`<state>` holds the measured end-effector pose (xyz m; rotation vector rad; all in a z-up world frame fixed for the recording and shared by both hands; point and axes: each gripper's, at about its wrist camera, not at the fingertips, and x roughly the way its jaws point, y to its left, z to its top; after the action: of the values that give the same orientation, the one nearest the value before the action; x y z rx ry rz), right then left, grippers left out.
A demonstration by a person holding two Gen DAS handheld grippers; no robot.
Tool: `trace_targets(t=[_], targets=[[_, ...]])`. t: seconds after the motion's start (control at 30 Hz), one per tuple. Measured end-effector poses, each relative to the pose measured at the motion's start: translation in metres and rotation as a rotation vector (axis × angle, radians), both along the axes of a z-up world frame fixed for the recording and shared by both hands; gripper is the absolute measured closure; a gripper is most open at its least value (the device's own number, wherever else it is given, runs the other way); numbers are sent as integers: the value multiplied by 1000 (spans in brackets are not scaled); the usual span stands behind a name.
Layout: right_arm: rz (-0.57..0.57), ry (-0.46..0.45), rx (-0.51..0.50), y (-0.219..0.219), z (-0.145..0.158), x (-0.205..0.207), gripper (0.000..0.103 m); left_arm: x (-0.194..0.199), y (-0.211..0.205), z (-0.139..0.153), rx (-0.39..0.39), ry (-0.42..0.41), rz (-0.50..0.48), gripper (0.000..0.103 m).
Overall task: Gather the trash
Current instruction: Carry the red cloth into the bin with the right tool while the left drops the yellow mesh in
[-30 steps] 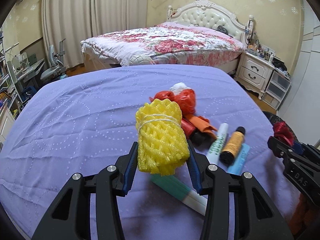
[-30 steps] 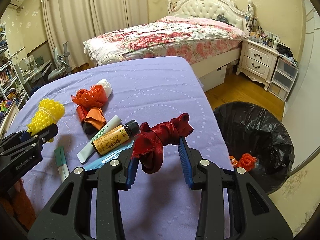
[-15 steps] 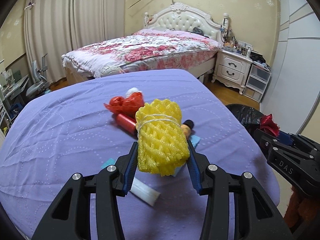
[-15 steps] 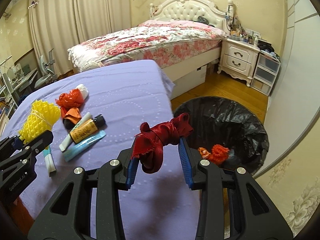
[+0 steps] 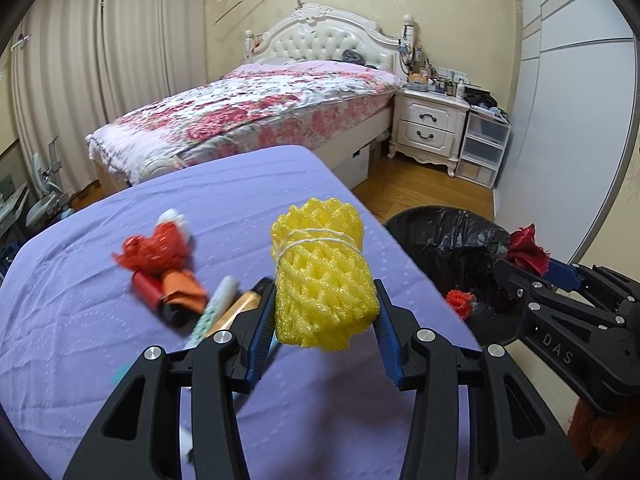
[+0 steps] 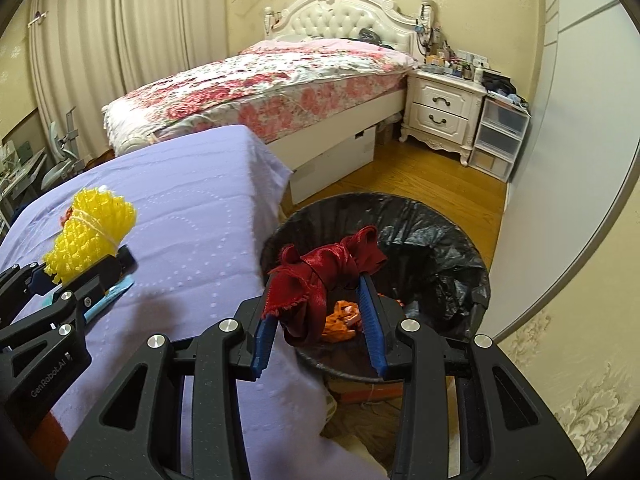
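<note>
My left gripper [image 5: 325, 304] is shut on a yellow foam net roll [image 5: 322, 276] tied with white string, held above the purple table [image 5: 80, 344] near its right edge. It also shows in the right wrist view [image 6: 90, 236]. My right gripper [image 6: 318, 300] is shut on a dark red cloth [image 6: 320, 272] and holds it over the black-lined trash bin [image 6: 440, 240]. The cloth also shows in the left wrist view [image 5: 526, 246], over the bin [image 5: 452, 240]. Orange trash [image 6: 344, 320] lies inside the bin.
On the table lie a red net bundle [image 5: 154, 248], an orange cloth piece [image 5: 184, 286], a white-green tube [image 5: 214, 308] and an amber bottle [image 5: 240, 310]. A bed [image 5: 260, 116], nightstand [image 5: 430, 128] and plastic drawers [image 5: 482, 144] stand beyond on the wood floor.
Both grippers have swung right toward the bin. The red cloth has moved from above the table edge to over the bin. The yellow roll has neared the table's right edge.
</note>
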<state>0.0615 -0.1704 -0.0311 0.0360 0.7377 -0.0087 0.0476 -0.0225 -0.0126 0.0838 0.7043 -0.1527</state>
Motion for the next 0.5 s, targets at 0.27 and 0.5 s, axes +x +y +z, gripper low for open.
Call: trace_targets(t=[0.27,0.5], targets=[[-74,15,36,-38,-8,21,66,30,-46,-8,27,14,-60,57],[-109,26,55,-59,-15,36,66,58,-74,-22,56,48,-83,57]])
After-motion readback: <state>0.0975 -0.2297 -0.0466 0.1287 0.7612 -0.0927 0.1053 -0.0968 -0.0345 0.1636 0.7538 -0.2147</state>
